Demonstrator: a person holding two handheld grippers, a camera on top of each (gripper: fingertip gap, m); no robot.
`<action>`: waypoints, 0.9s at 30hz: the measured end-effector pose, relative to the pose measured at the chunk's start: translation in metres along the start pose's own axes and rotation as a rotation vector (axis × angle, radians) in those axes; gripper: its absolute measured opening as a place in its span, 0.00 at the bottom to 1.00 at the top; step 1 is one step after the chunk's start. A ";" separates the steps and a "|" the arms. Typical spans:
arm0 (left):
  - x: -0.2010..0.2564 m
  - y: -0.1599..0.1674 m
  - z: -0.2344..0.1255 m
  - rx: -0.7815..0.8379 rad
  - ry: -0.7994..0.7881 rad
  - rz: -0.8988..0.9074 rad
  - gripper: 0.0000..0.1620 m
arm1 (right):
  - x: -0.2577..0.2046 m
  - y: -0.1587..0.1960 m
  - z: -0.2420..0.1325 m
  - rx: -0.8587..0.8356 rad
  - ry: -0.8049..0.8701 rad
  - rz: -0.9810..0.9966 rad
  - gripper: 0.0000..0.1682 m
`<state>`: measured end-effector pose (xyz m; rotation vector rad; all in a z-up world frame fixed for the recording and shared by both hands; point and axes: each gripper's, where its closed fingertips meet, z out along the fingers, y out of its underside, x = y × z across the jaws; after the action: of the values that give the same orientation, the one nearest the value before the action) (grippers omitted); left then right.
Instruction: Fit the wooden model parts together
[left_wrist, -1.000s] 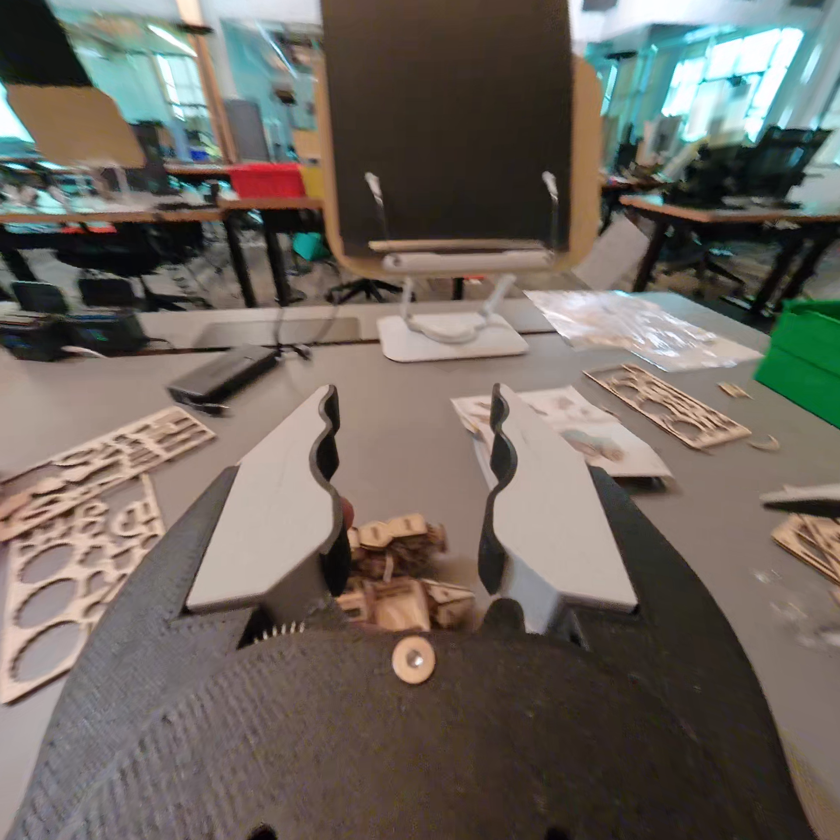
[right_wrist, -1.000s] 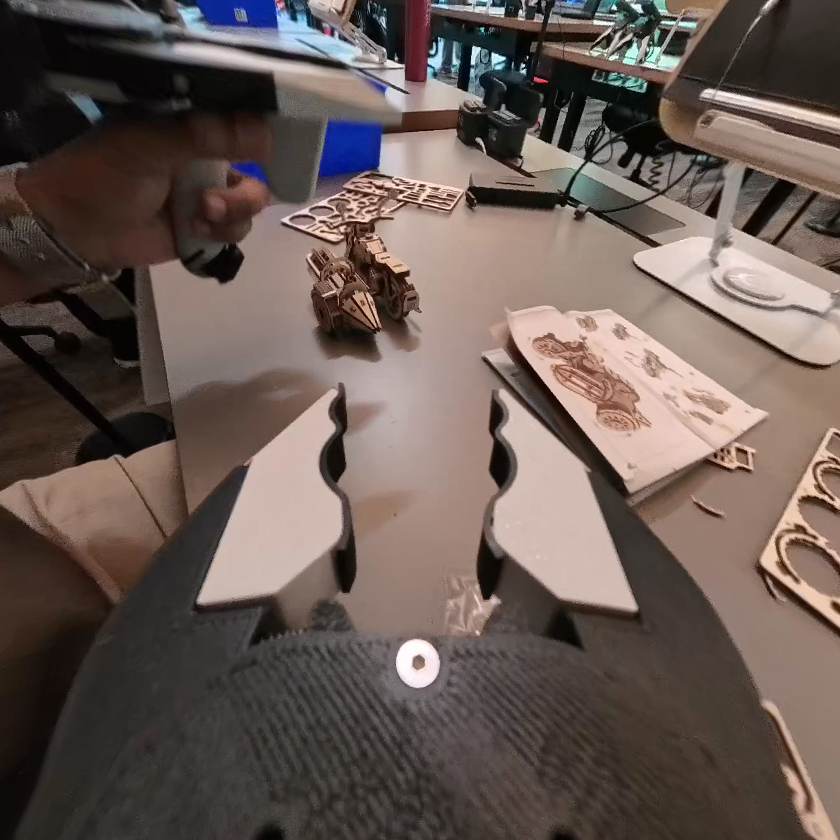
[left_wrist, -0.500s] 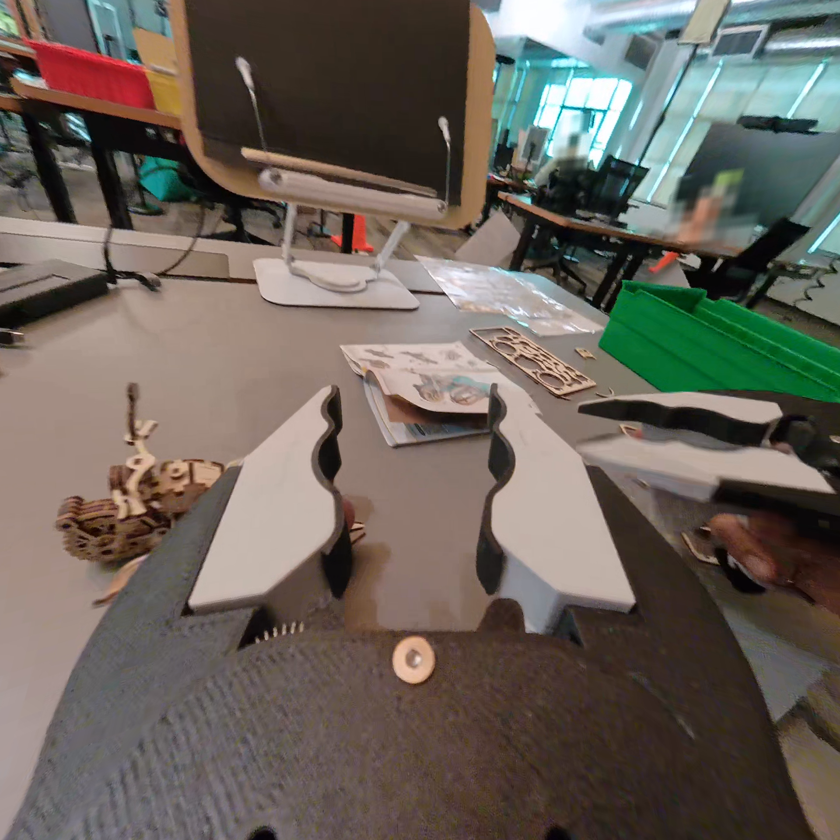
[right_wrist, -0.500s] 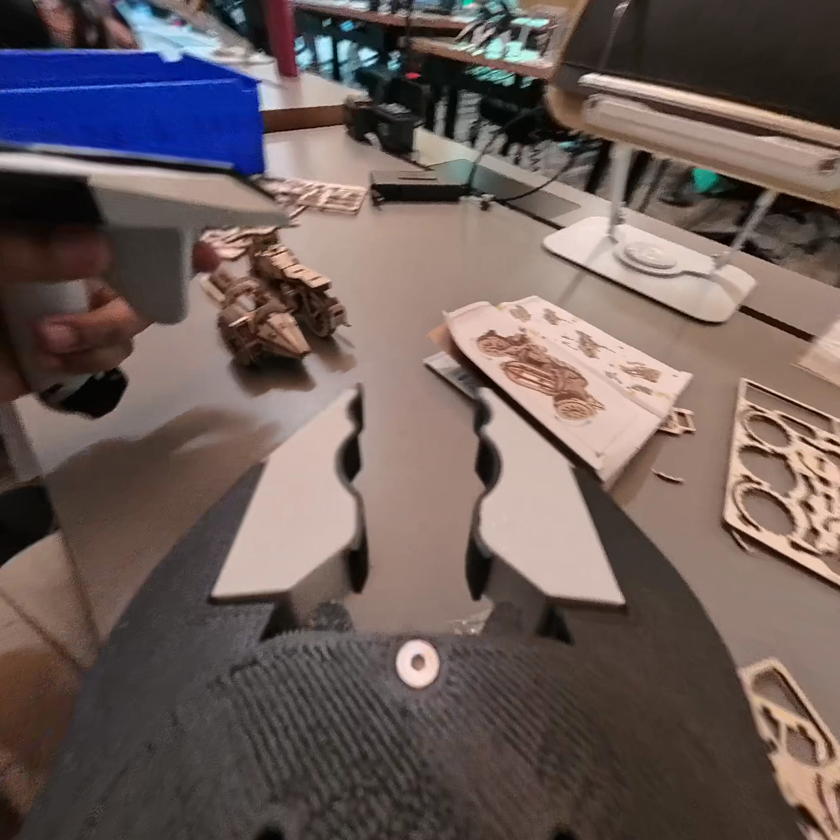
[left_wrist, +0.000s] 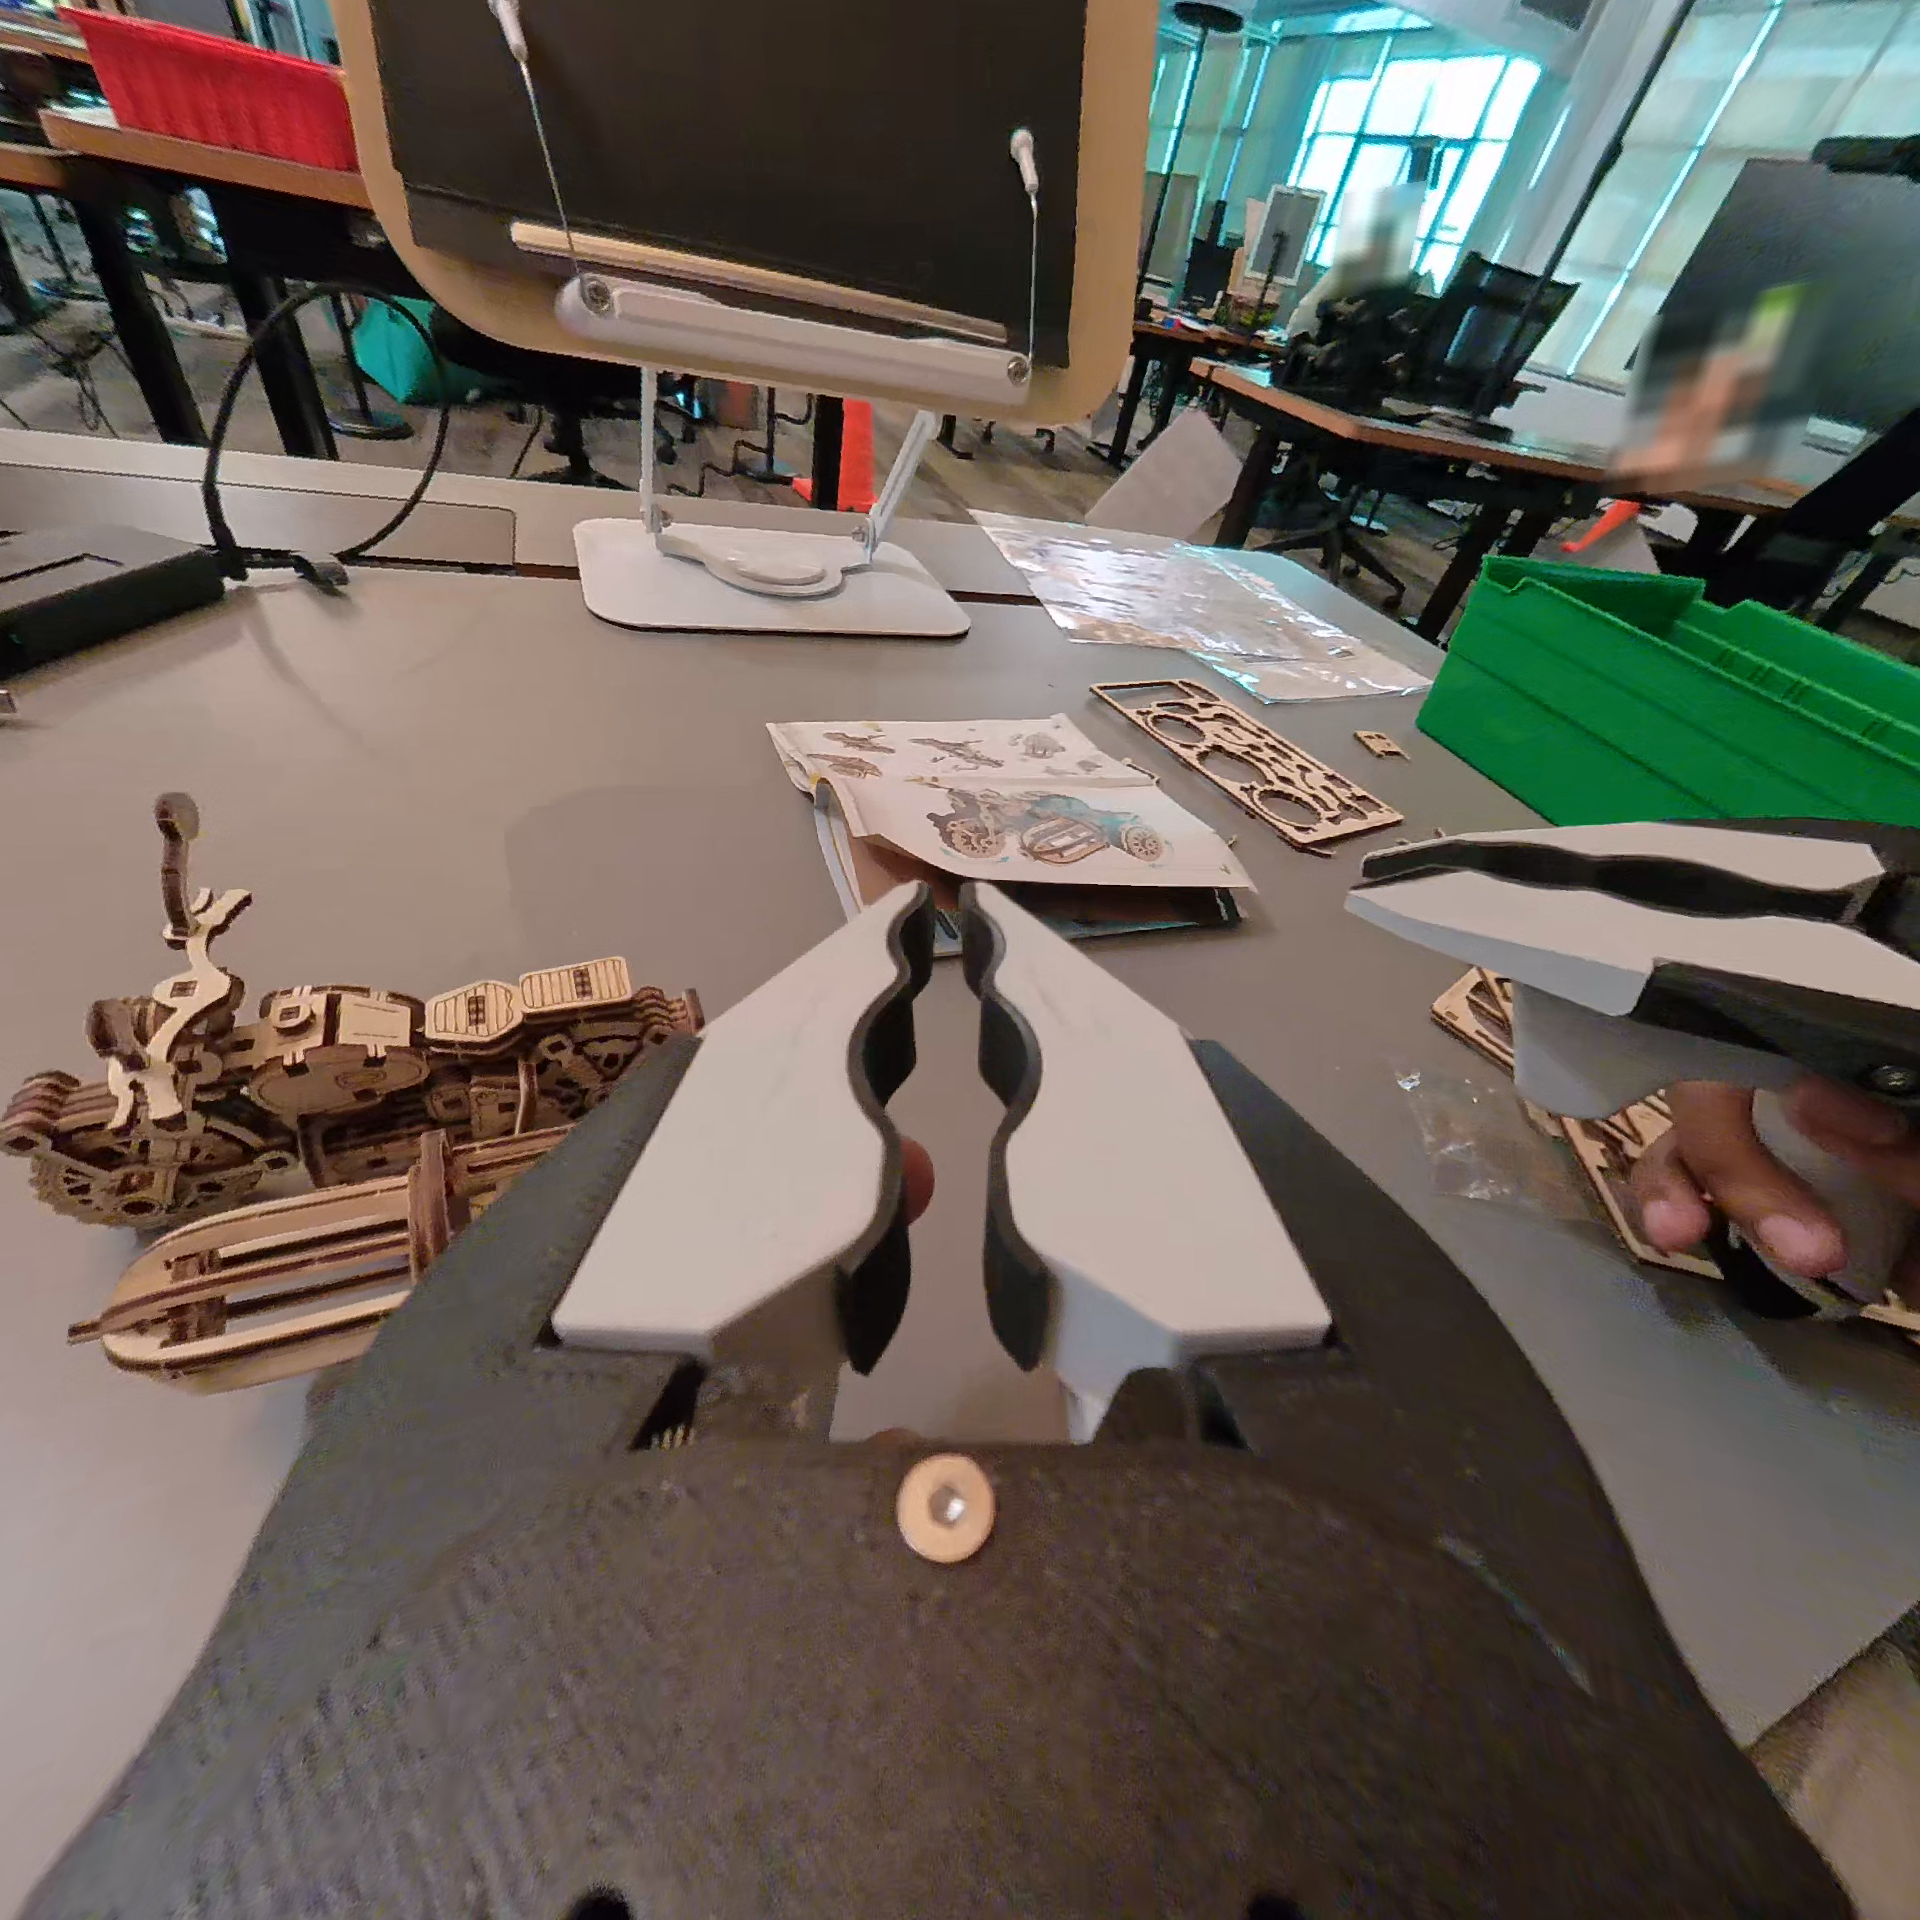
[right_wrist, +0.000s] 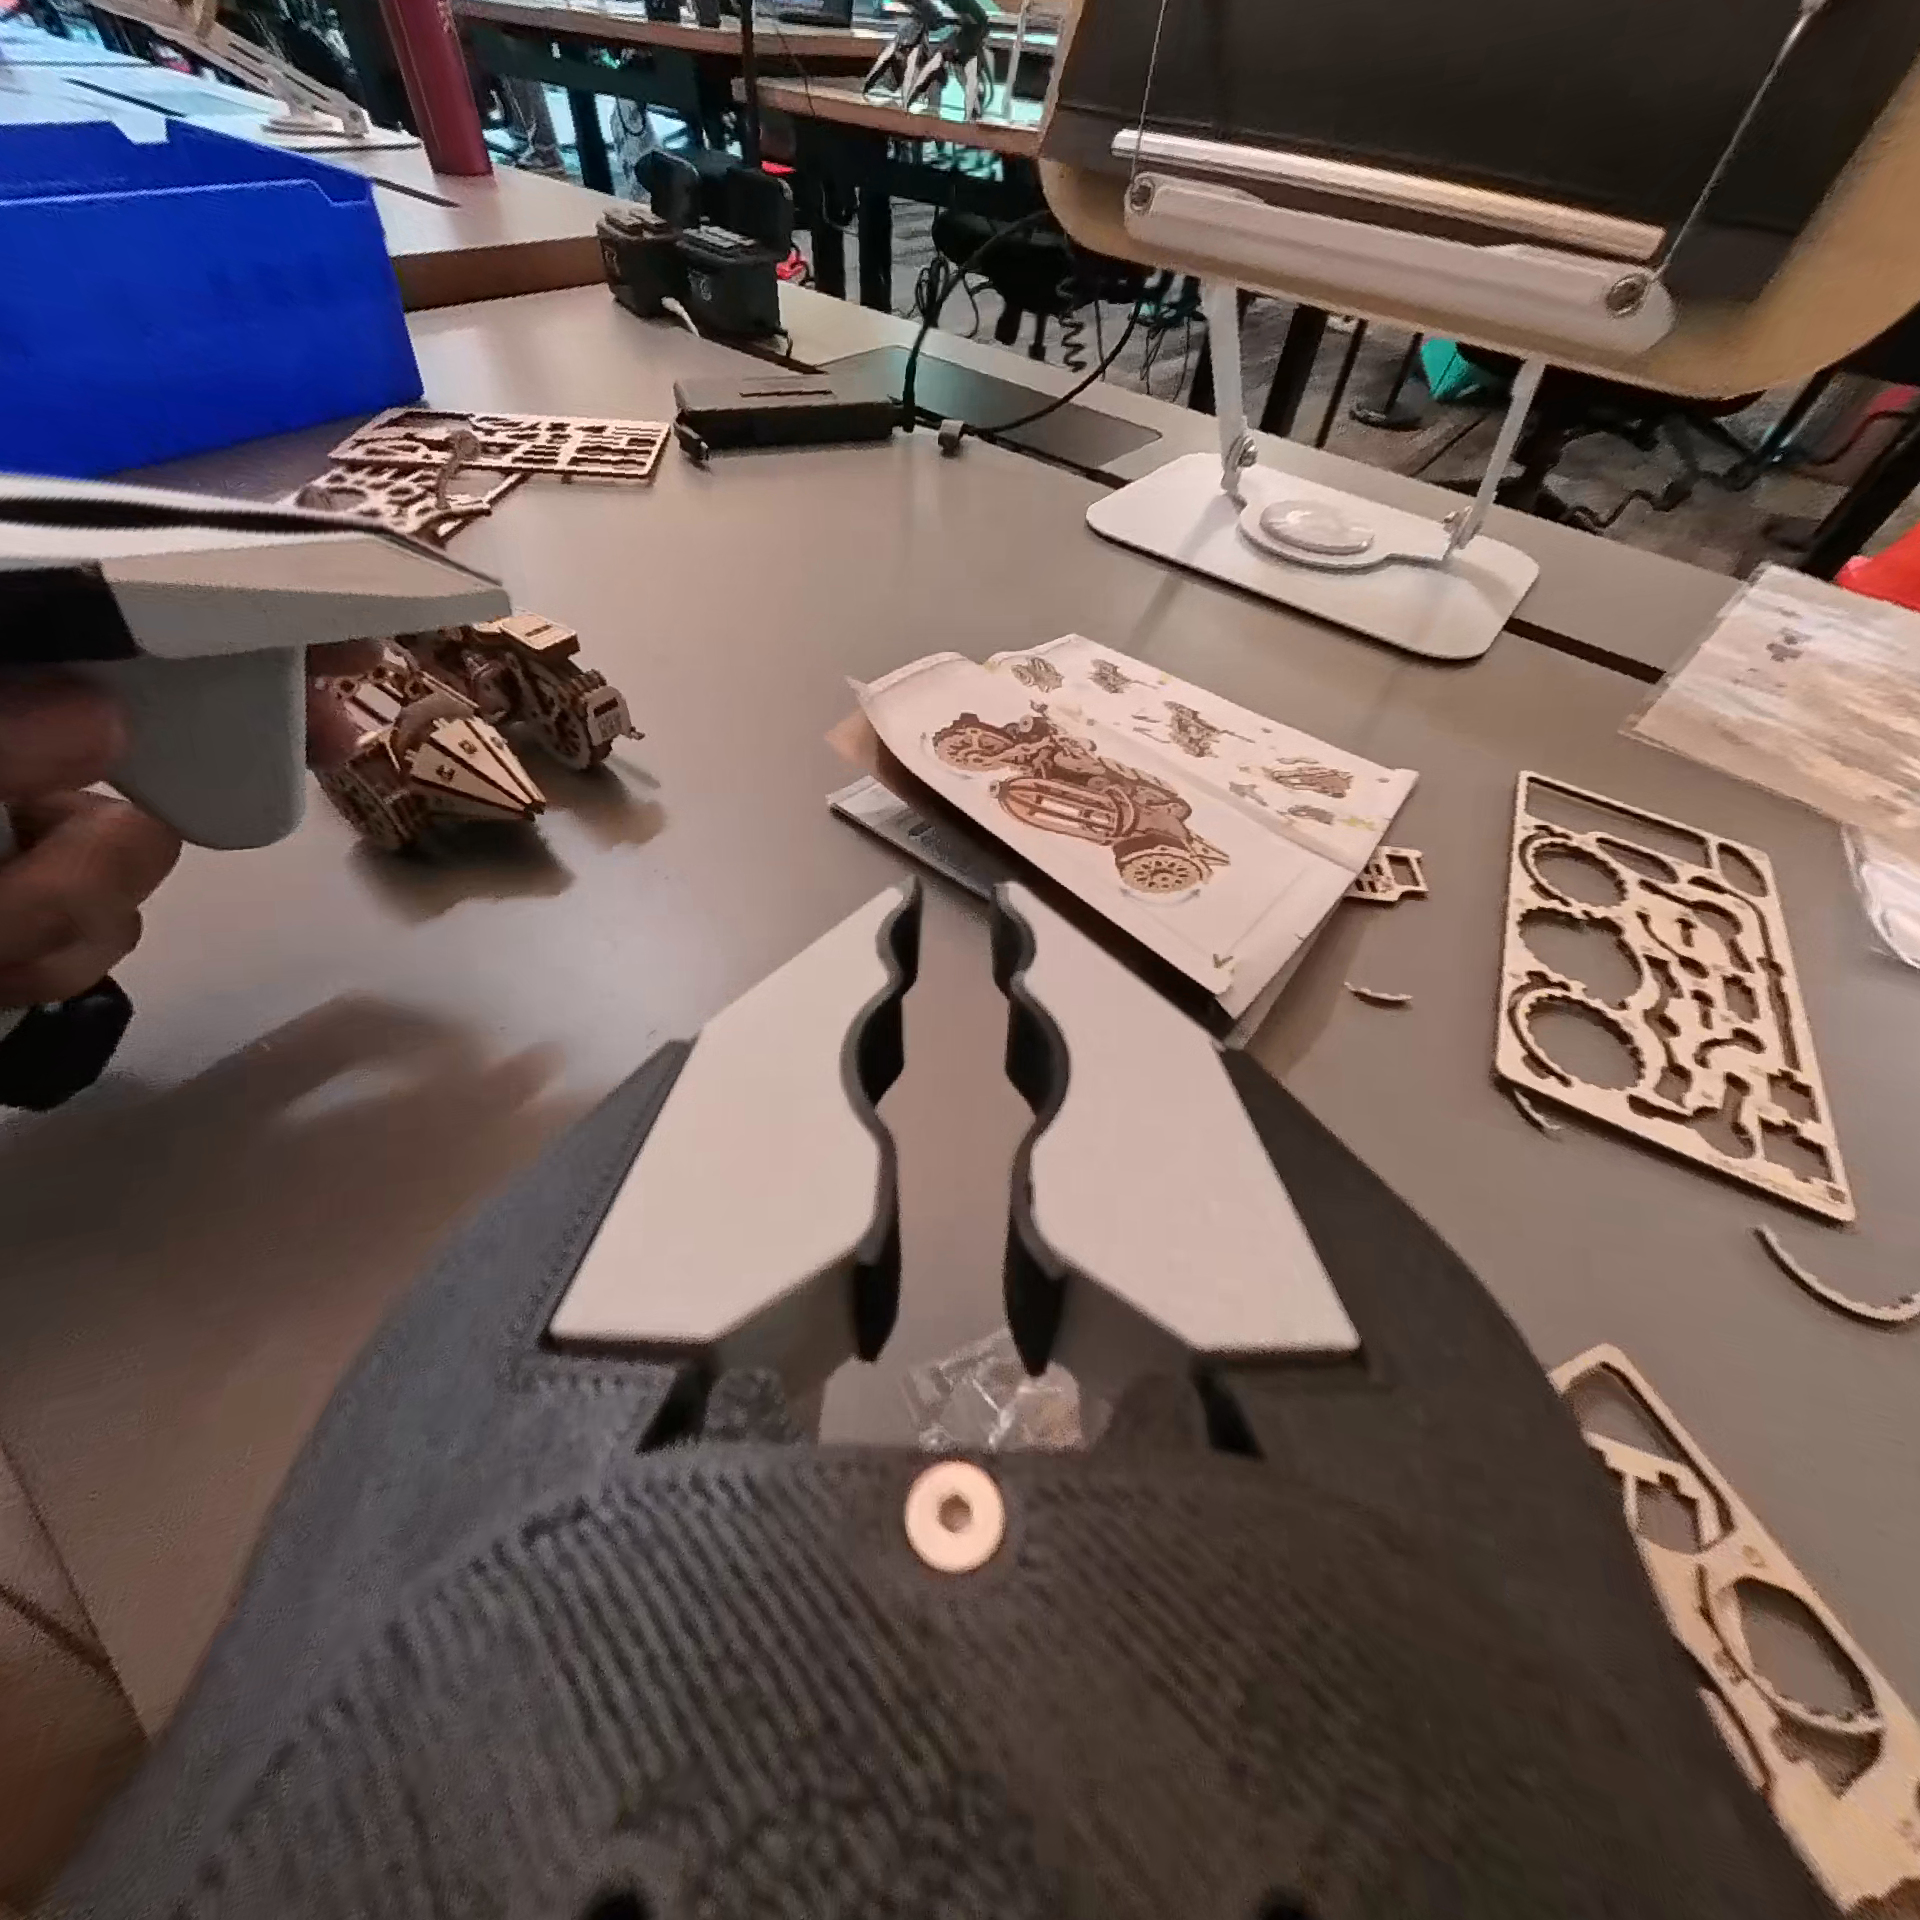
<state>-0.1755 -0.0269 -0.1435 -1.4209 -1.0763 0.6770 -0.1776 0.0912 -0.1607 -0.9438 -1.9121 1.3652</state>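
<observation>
The left tongs (left_wrist: 940, 914) hang above the grey table (left_wrist: 520, 748) with the two grey fingers (left_wrist: 790, 1091) drawn close, only a thin gap at the tips, and nothing is caught between them. The right tongs (right_wrist: 954, 914) look the same: fingers nearly together, narrow slit between the tips, nothing held. In the left wrist view the right tongs (left_wrist: 1382, 883) also show from the side toward the right edge of the table, tips pressed together, a hand (left_wrist: 1766, 1195) wrapped around the handle below.

The wooden model (left_wrist: 312, 1081), a partly built motorbike with a sidecar, stands on the table near the left edge, just beside and to the left of the left tongs, apart from the fingers. In the right wrist view the model (right_wrist: 468, 727) sits well ahead and to the left of the right tongs, partly hidden behind the left tongs (right_wrist: 457, 597), which hover just over it.

A folded instruction sheet (left_wrist: 1018, 821) lies in the middle of the table, right ahead of both pairs of tongs. To its right lies a punched-out wooden sheet (right_wrist: 1662, 997), with small wooden scraps (right_wrist: 1839, 1288) near it. More wooden sheets (right_wrist: 499, 447) lie at the far left of the table by a blue bin (right_wrist: 187, 312). A green bin (left_wrist: 1683, 696) stands at the right edge. A white stand (left_wrist: 769, 582) holding a dark board sits at the far edge.
</observation>
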 end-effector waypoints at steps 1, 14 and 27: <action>0.000 0.001 0.000 0.000 -0.004 0.005 0.00 | 0.000 0.000 0.000 0.002 -0.005 0.002 0.07; 0.002 0.003 0.000 -0.006 0.023 0.016 0.00 | -0.005 0.006 0.004 -0.017 -0.031 -0.035 0.06; 0.006 0.008 0.001 -0.027 0.056 -0.009 0.00 | -0.011 0.008 0.005 -0.015 -0.055 -0.077 0.00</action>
<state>-0.1726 -0.0204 -0.1505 -1.4489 -1.0512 0.6152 -0.1738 0.0811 -0.1702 -0.8396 -1.9815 1.3464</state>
